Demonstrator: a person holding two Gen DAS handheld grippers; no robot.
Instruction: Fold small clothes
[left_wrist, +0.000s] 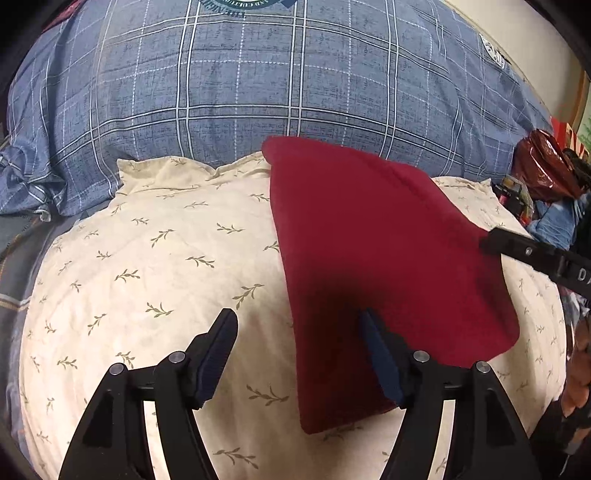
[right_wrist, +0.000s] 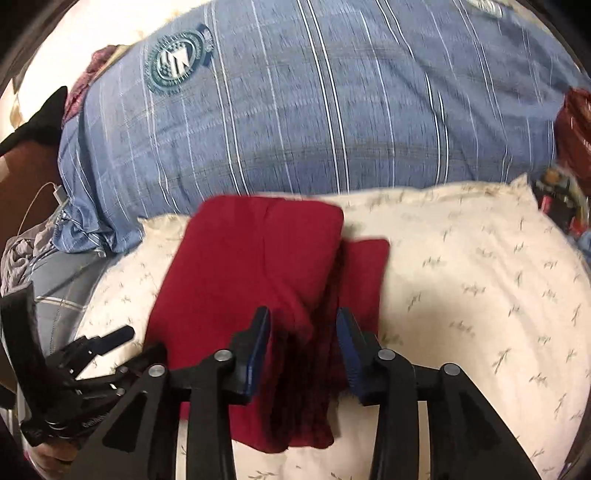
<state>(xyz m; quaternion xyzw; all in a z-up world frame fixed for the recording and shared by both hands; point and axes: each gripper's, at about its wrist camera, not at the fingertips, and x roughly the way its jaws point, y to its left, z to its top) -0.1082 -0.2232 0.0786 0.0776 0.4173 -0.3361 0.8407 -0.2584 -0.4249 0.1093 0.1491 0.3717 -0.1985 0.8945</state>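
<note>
A dark red cloth (left_wrist: 369, 229) lies folded on a cream pillow (left_wrist: 147, 258) with a leaf print. My left gripper (left_wrist: 297, 328) stands open over the cloth's near left edge: its right finger is above the cloth and its left finger above bare pillow. A finger (left_wrist: 511, 245) of the right gripper reaches the cloth's right edge. In the right wrist view the red cloth (right_wrist: 251, 258) shows stacked layers. My right gripper (right_wrist: 303, 325) is open, with a bunched fold lying loose between its blue pads. The left gripper (right_wrist: 138, 343) sits at the lower left.
A blue plaid duvet (left_wrist: 258, 92) rises behind the pillow (right_wrist: 461, 277). A shiny red bag (left_wrist: 543, 162) and clutter lie at the right. A white charging cable (right_wrist: 55, 192) and grey fabric (right_wrist: 22, 254) sit at the left.
</note>
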